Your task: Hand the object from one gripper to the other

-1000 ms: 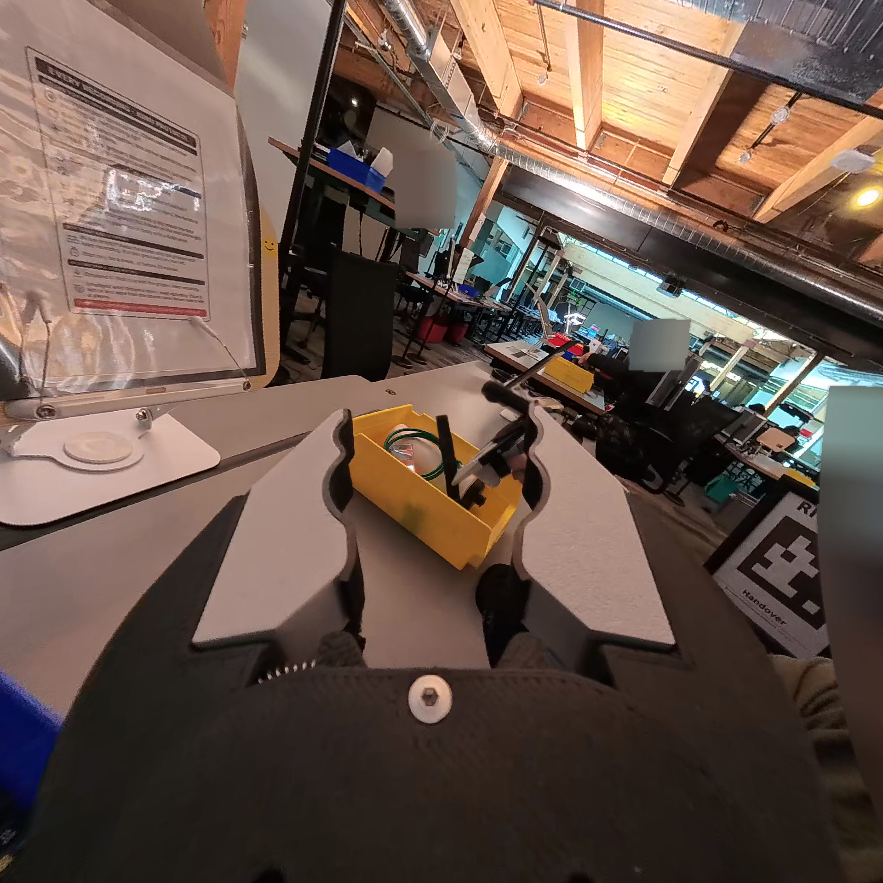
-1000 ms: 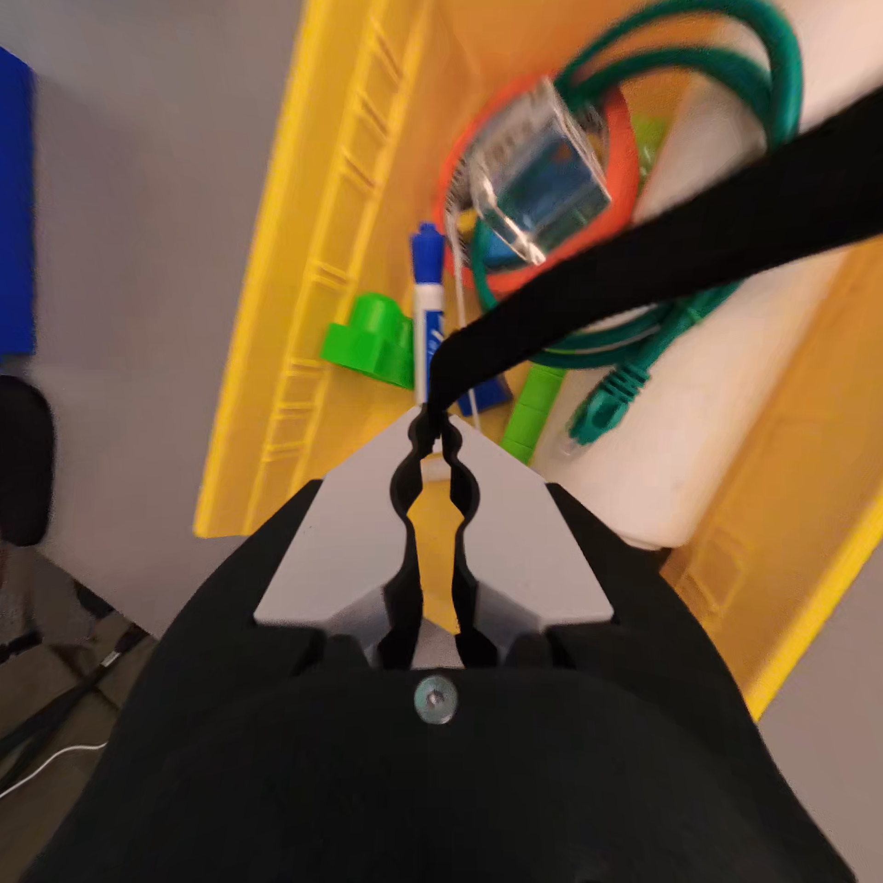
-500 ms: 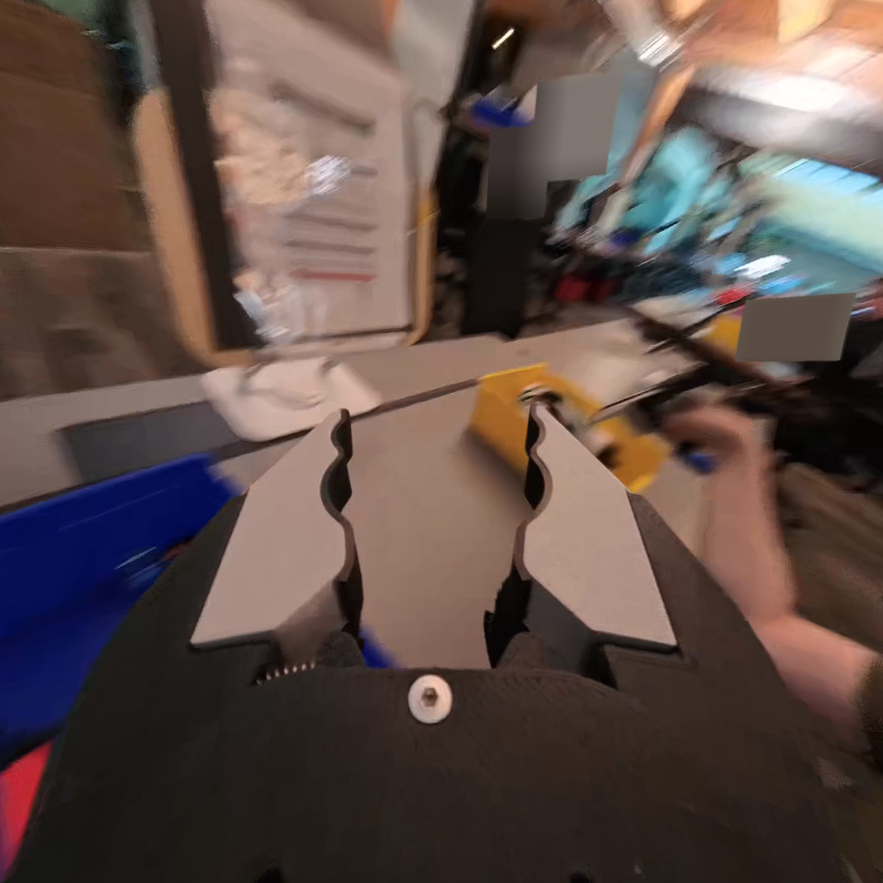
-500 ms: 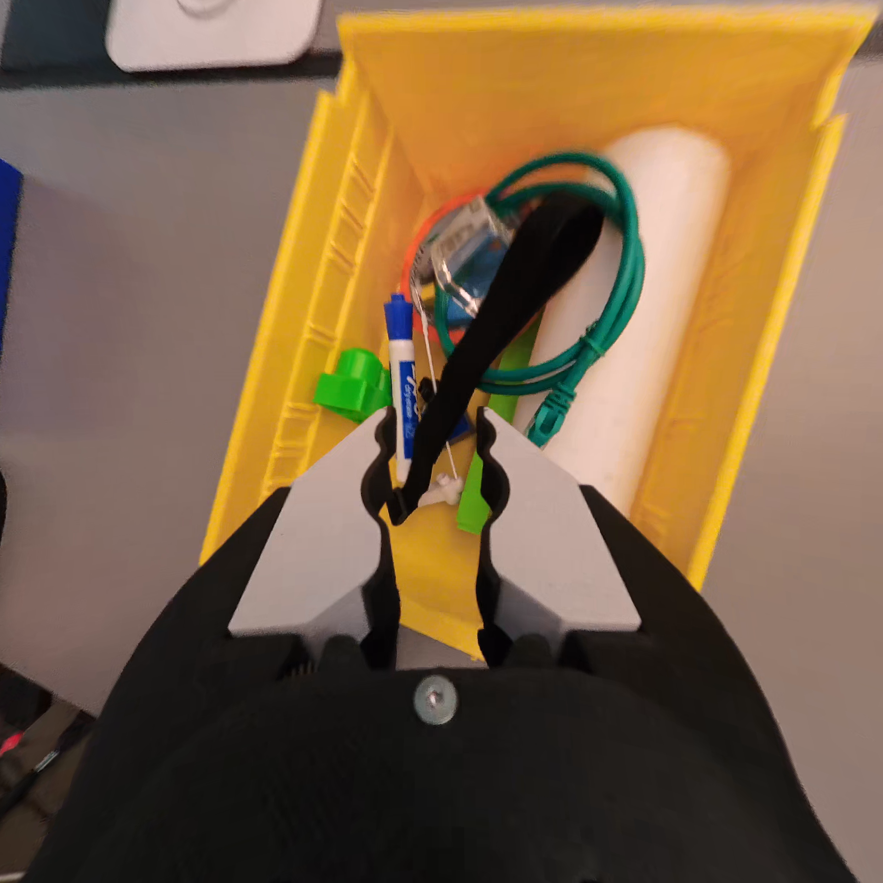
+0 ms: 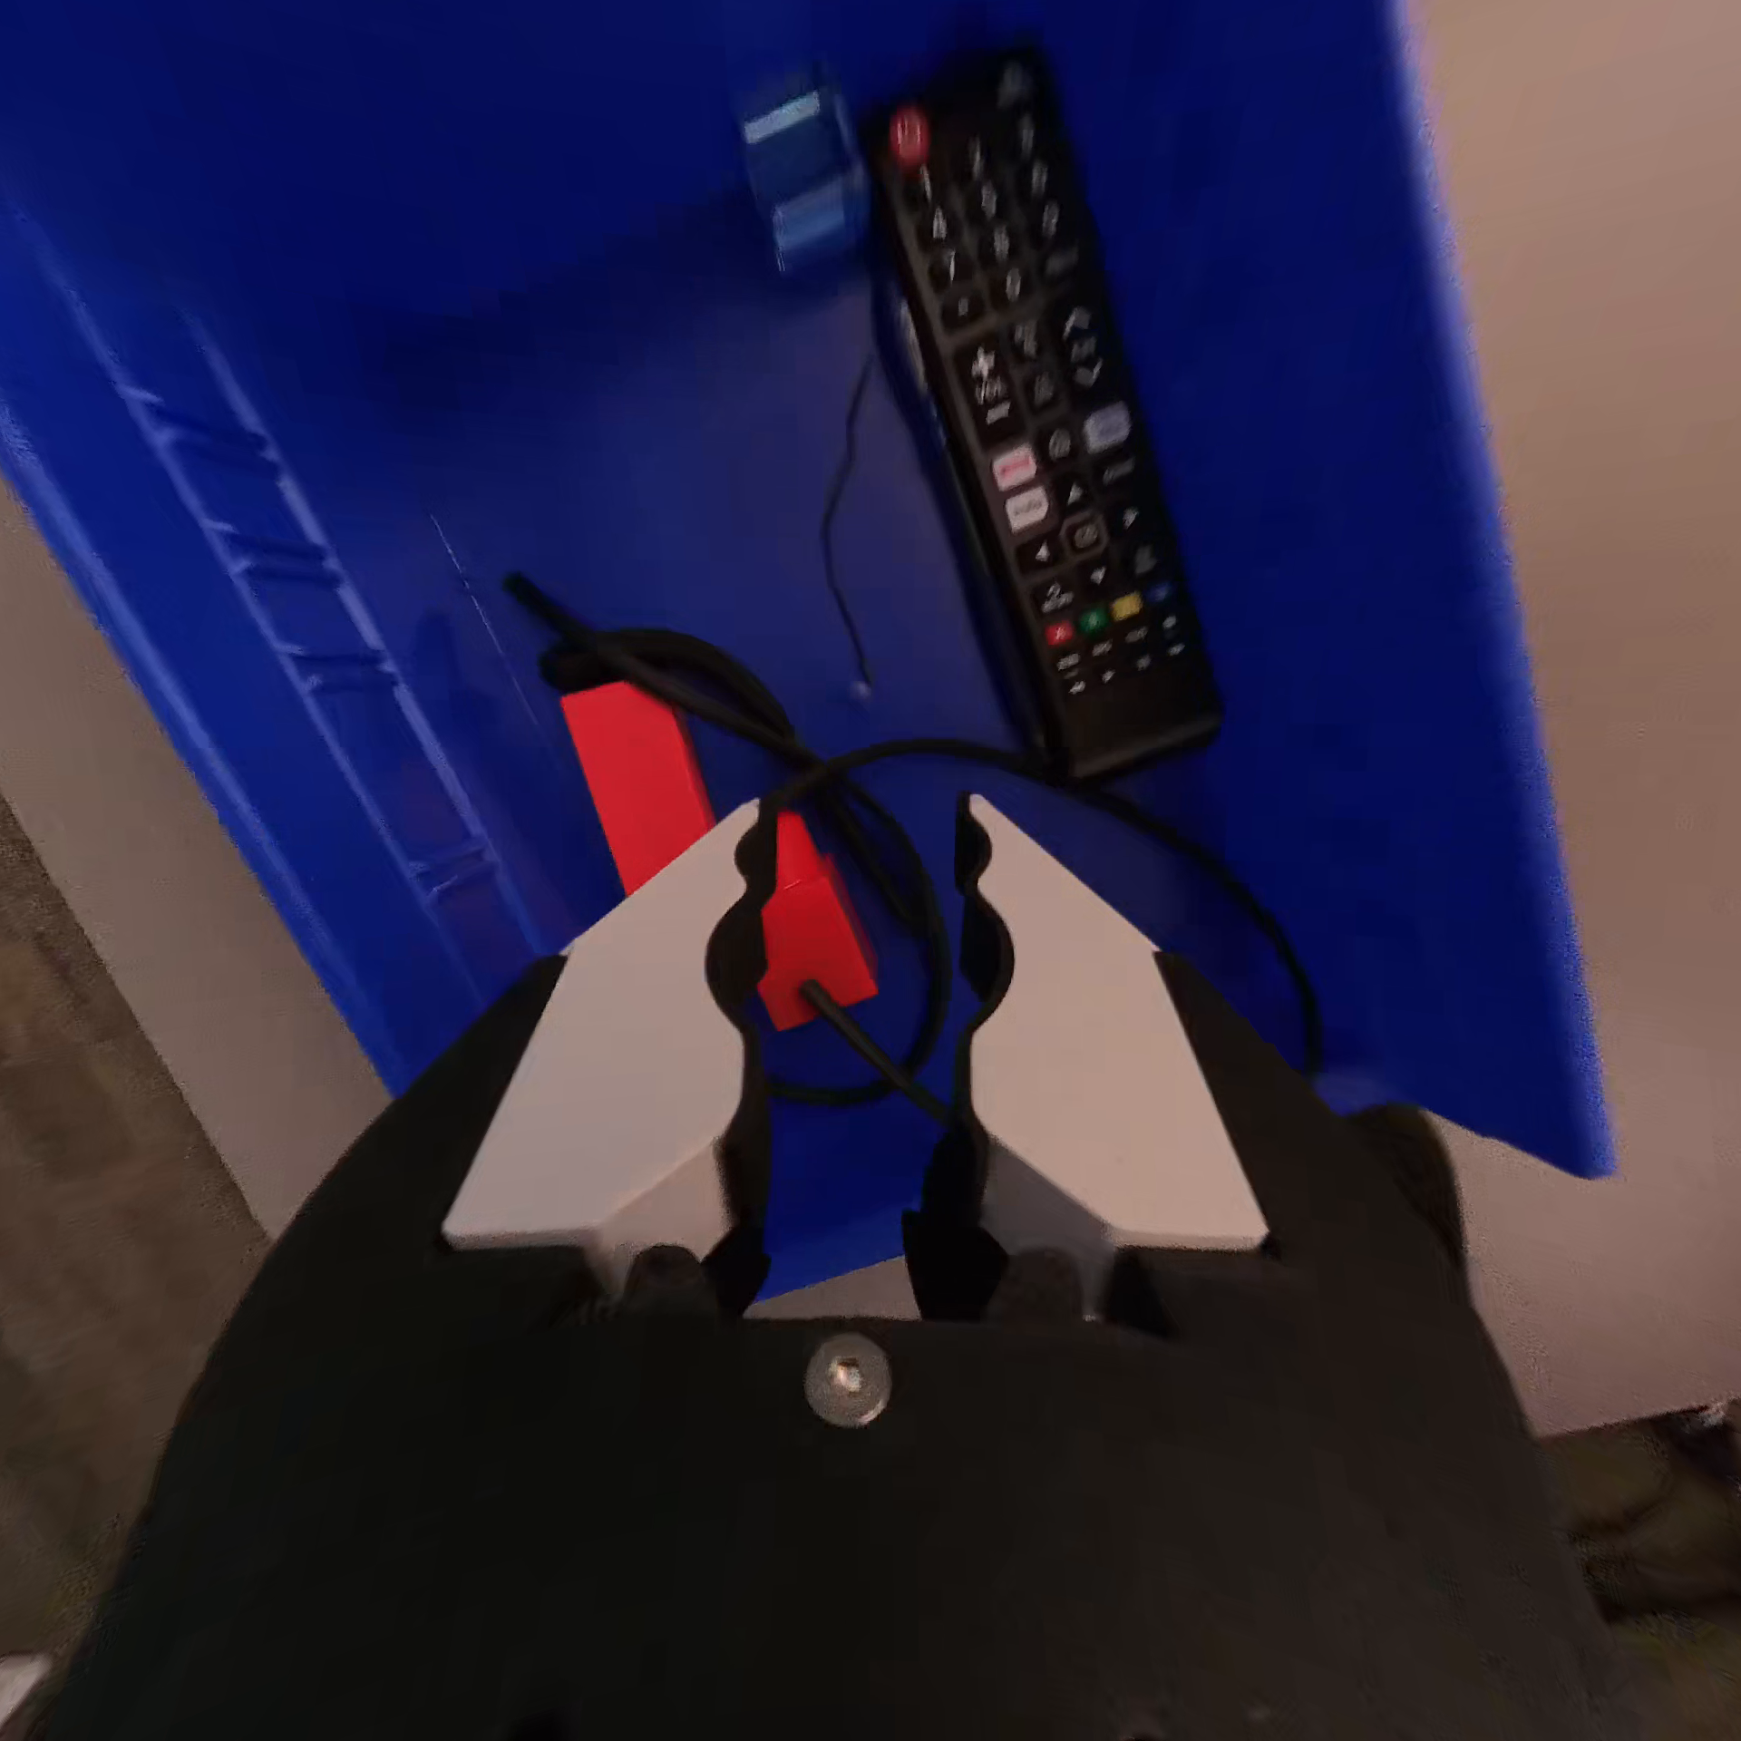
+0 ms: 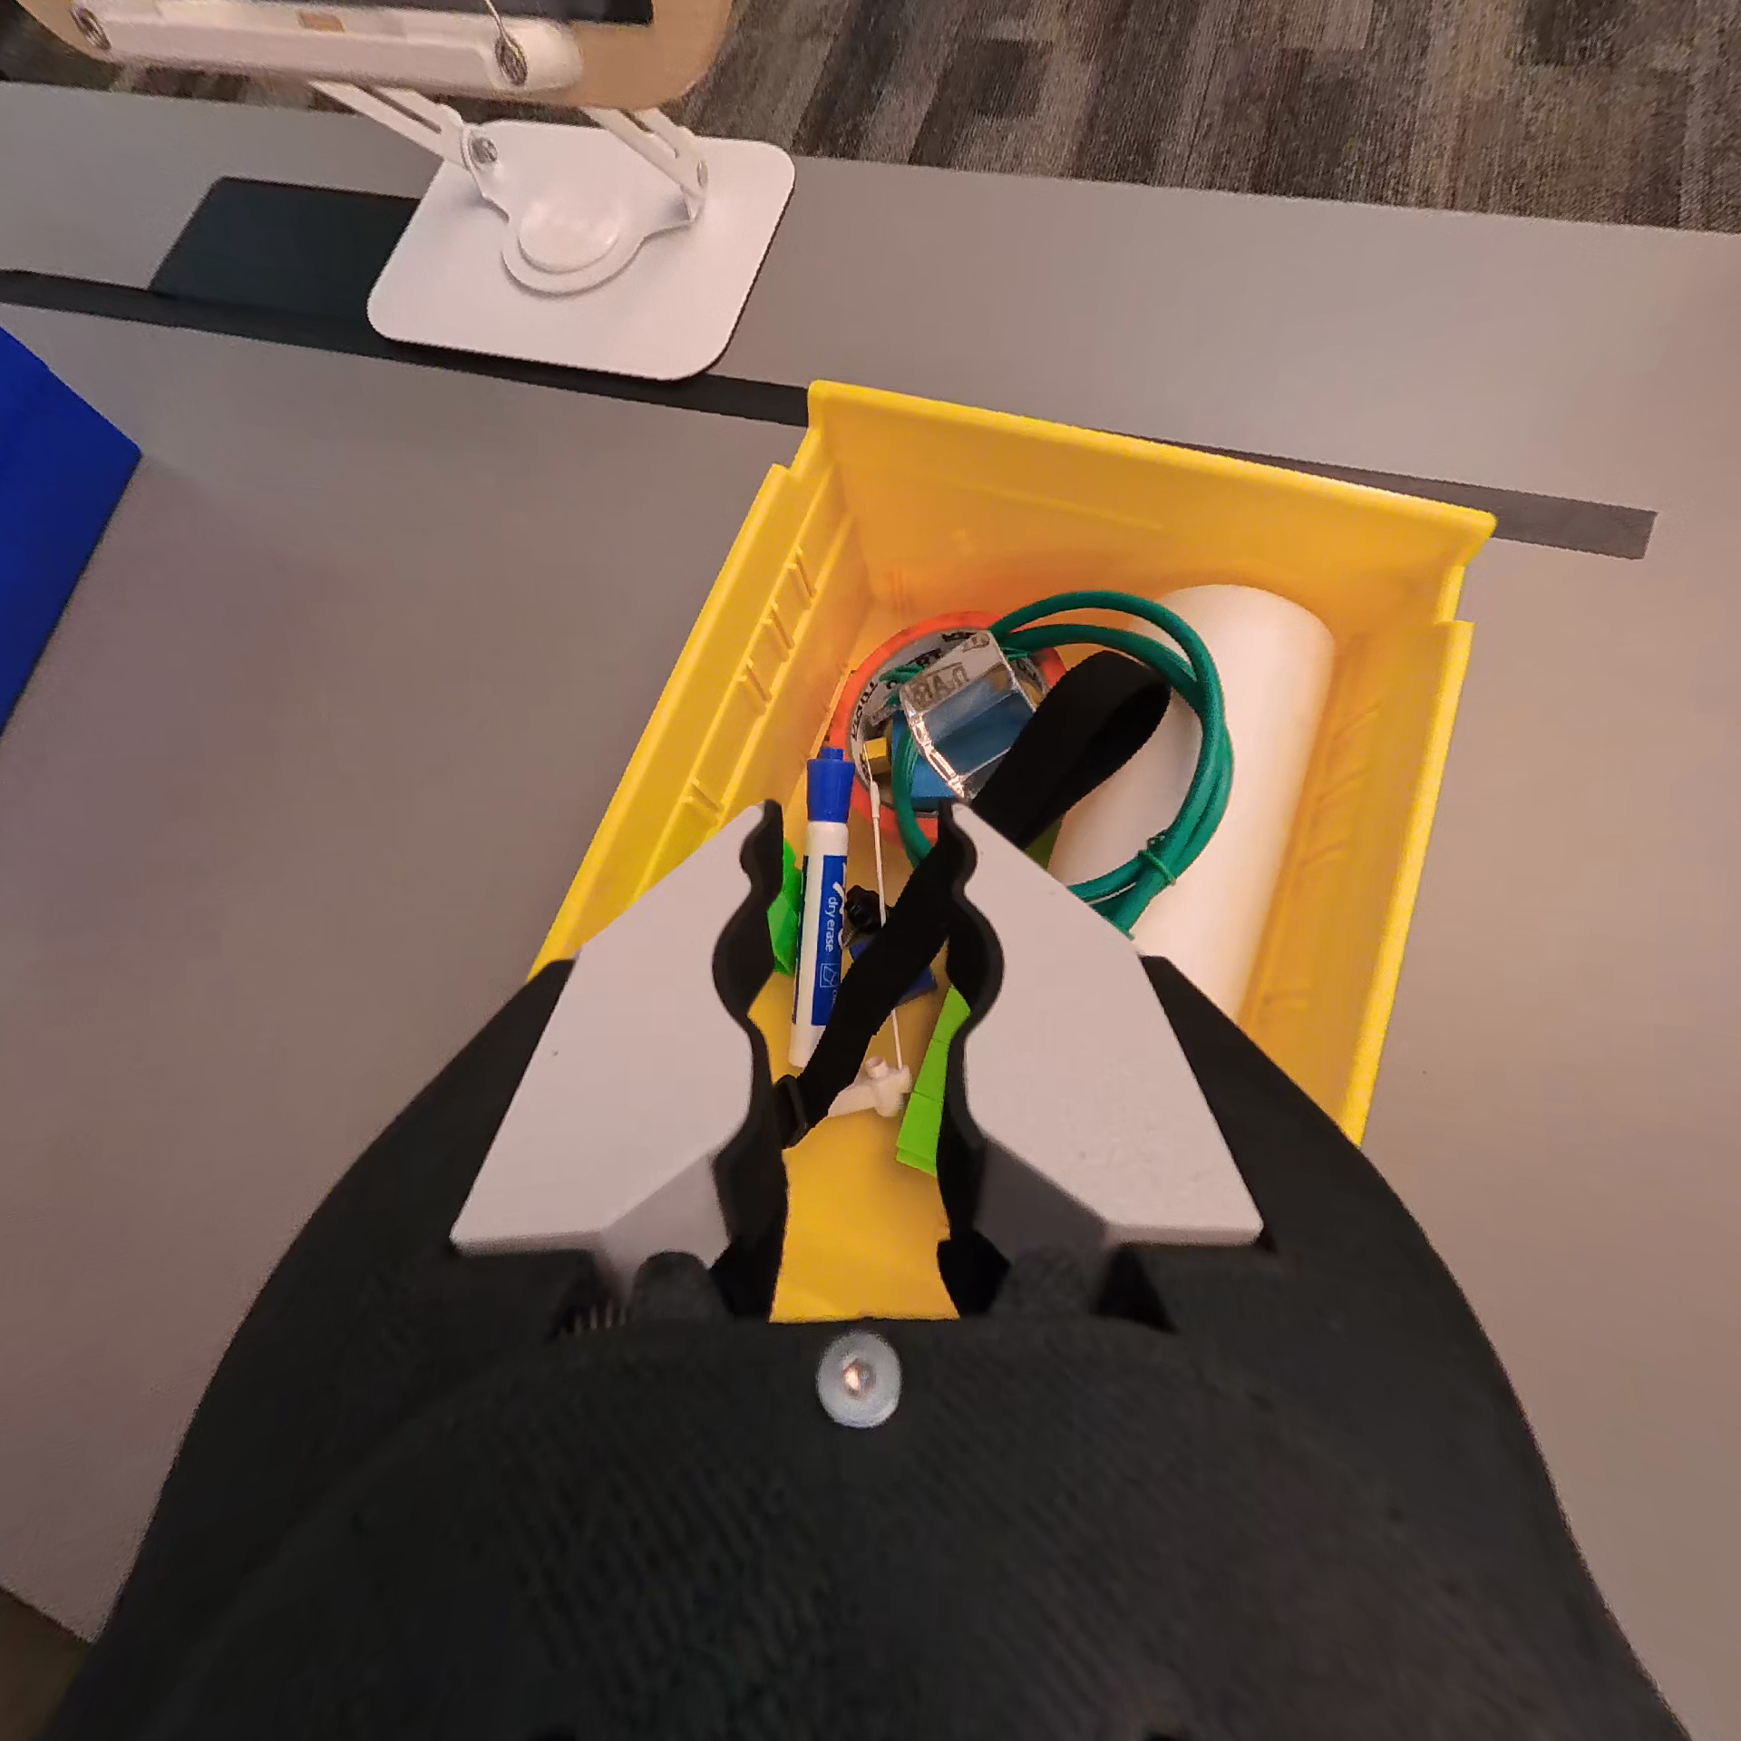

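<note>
My right gripper (image 6: 862, 815) is open and empty above the near end of a yellow bin (image 6: 1130, 452). A black strap (image 6: 1065, 754) lies loose in that bin, over a green cable (image 6: 1211, 754) and a white roll (image 6: 1262, 735); its near end lies below my left finger. My left gripper (image 5: 857, 810) is open and empty above a blue bin (image 5: 377, 330). In that bin a red block (image 5: 641, 772) with a black cord (image 5: 1225, 876) lies under the fingertips, with a black remote (image 5: 1046, 424) beyond.
The yellow bin also holds a blue-capped marker (image 6: 822, 904), orange tape (image 6: 876, 688), a clear box (image 6: 961, 725) and green blocks (image 6: 928, 1102). A white stand base (image 6: 584, 254) sits on the grey table behind it. A blue tape roll (image 5: 801, 179) lies in the blue bin, whose corner (image 6: 47, 490) shows at far left. The left gripper's tips are roughly 60 cm from the right gripper's. The black strap (image 6: 1065, 754) sits 8 cm or so from the ends of my right fingers.
My right gripper opened, let the black strap drop into the yellow bin and pulled up and back. My left gripper swung from facing the room to pointing down into the blue bin.
</note>
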The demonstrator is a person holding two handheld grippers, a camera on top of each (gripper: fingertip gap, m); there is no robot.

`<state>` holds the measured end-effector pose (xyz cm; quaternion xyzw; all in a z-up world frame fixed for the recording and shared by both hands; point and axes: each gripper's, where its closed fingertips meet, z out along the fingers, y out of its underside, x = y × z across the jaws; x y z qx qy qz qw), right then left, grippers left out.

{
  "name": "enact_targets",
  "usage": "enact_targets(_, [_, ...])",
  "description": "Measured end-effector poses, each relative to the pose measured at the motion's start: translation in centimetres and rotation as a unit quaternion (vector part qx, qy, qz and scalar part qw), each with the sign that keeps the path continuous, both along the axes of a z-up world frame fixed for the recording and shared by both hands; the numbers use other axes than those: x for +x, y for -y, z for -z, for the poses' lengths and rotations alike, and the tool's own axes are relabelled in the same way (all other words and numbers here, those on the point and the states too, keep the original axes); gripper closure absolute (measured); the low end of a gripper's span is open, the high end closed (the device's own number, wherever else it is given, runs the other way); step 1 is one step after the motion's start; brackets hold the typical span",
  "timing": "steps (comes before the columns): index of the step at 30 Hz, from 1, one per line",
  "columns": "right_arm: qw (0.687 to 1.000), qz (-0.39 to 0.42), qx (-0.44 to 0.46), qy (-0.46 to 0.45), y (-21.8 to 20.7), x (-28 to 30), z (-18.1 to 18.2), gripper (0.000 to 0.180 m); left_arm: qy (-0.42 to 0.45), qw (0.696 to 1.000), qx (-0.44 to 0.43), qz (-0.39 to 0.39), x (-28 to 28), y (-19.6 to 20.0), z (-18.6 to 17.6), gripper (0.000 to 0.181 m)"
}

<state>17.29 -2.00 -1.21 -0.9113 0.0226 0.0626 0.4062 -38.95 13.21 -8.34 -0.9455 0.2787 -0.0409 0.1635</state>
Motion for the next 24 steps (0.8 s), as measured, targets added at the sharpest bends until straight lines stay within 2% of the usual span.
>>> enact_targets(6, [1.0, -0.005, -0.001, -0.007, -0.1, -0.1, 0.2, 0.148, -0.078, 0.994, -0.02, 0.073, -0.9, -0.1, 3.1, 0.143])
enact_targets(17, [1.0, -0.014, 0.0, -0.005, -0.4, -0.5, 0.3, 0.149, -0.069, 0.989, 0.007, 0.133, -2.8, -0.9, 4.8, 0.144])
enact_targets(20, [1.0, -0.016, -0.002, -0.003, -0.4, -0.6, 0.3, 0.149, -0.075, 0.988, -0.015, 0.132, -3.2, -0.6, 5.7, 0.157])
enact_targets(24, [1.0, -0.018, -0.002, 0.0, -0.4, -0.7, 0.3, 0.149, -0.063, 0.989, 0.003, 0.132, -2.7, -0.8, 4.4, 0.171])
